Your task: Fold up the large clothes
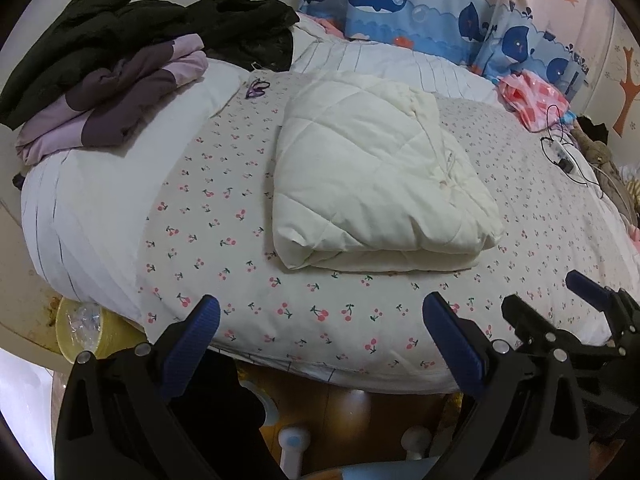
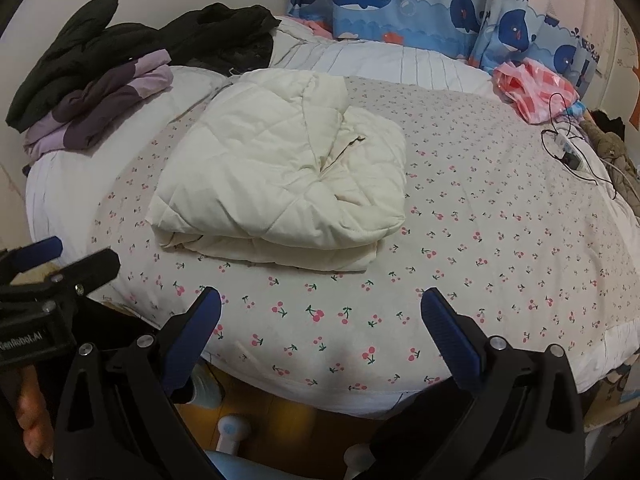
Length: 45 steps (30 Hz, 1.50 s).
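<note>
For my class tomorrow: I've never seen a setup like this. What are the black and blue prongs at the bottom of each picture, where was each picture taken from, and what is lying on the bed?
No robot here: a person holds a hand-held claw in each hand, and each claw carries a wide-angle camera looking forward along its two blue-padded fingers. One picture comes from the left claw, the other from the right claw. Each claw also shows at the edge of the other's picture. Both are open and hold nothing.

On the cherry-print bed cover lies a cream quilted garment, already folded into a thick rectangle. At the far left corner sits a pile of purple and lilac clothes with black garments on top of and behind it. On the right lie a pink patterned bag and a small device with black cables.
</note>
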{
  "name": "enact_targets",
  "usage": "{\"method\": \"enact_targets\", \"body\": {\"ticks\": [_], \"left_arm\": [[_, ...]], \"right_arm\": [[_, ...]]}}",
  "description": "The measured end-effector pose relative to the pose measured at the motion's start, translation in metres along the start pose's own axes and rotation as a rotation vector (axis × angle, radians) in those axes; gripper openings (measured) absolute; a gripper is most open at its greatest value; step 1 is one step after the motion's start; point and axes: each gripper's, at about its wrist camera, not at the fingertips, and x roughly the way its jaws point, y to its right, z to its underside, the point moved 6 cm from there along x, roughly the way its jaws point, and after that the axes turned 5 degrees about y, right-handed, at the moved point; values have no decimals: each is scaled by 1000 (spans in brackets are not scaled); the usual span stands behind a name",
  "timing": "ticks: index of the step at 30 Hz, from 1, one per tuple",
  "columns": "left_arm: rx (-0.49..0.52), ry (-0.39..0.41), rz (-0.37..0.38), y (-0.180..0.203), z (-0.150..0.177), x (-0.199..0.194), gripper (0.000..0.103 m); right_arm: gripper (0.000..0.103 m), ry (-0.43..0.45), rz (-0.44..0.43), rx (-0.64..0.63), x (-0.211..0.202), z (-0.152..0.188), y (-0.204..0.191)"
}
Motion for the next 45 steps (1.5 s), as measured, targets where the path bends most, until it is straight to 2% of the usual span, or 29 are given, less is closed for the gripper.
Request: {"method": "enact_targets", "body": {"ticks": [7,45], "left_arm": [[9,24,-10,2,-3,-8,97],[15,19,-35,2,5,-15,97]], "right_arm": [[97,13,2,2,-5,-1,0],[97,27,14,7,-18,1,-9]]}}
